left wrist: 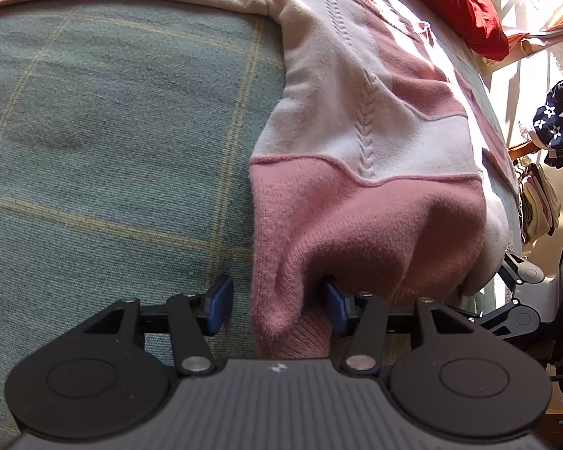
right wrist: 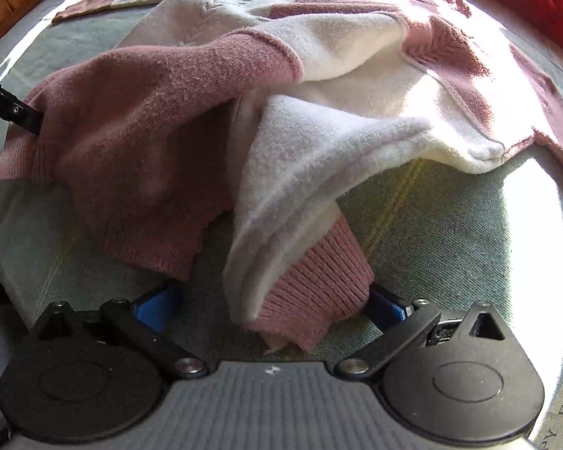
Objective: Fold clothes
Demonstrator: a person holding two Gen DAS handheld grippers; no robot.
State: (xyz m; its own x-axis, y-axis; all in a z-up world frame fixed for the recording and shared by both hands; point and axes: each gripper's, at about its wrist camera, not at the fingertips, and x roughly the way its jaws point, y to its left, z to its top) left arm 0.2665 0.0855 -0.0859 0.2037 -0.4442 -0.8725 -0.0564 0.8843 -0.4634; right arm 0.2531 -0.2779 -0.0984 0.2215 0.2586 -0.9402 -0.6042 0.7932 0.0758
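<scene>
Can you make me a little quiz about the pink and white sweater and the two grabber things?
1. True or false: the left gripper has its jaws open around the sweater hem.
2. What part sits between the right gripper fingers: A) a ribbed pink cuff, B) a button, C) a hood?
3. Fill in: the sweater lies on a green ____ cloth with yellow lines.

Key: 1 true. 2 A, the cuff. 3 checked.
</scene>
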